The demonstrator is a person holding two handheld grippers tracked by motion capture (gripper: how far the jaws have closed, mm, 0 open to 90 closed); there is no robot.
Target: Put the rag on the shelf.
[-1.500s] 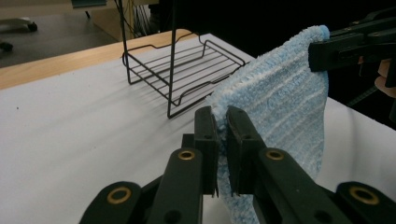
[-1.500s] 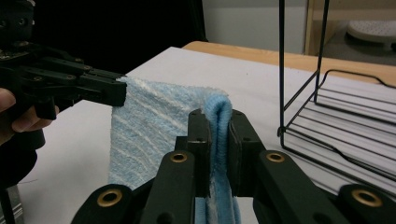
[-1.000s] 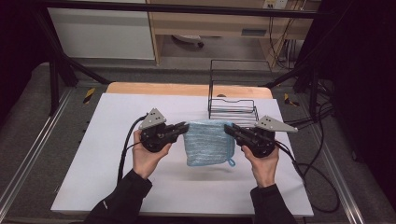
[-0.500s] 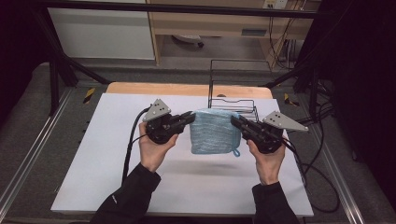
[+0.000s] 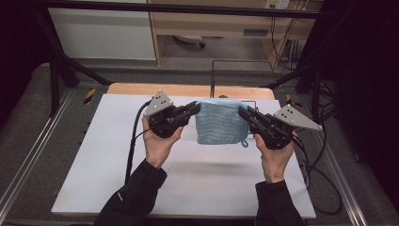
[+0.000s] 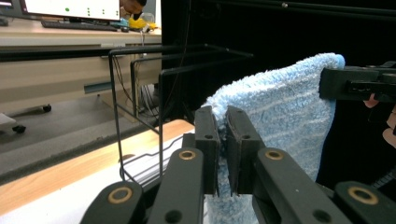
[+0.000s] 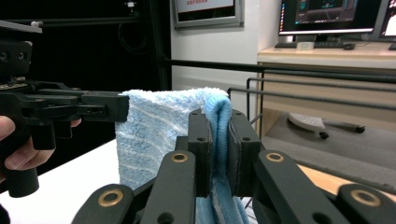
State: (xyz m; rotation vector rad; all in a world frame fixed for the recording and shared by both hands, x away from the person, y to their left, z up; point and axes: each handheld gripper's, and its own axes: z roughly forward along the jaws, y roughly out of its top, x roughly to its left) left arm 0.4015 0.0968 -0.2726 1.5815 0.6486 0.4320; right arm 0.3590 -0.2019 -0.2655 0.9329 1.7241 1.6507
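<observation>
Left jaws: left gripper (image 5: 196, 108) clenched on one upper corner of the folded light-blue terry cloth (image 5: 220, 121).
Right jaws: right gripper (image 5: 243, 112) clenched on the opposite upper corner.
Cloth: hangs stretched between both jaws, above the white tabletop (image 5: 108, 155).
Beyond the jaws: black wire rack (image 6: 140, 84).

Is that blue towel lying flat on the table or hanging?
Hanging. The towel is folded double, and the left gripper and right gripper each pinch a top corner, so it hangs above the table.
</observation>
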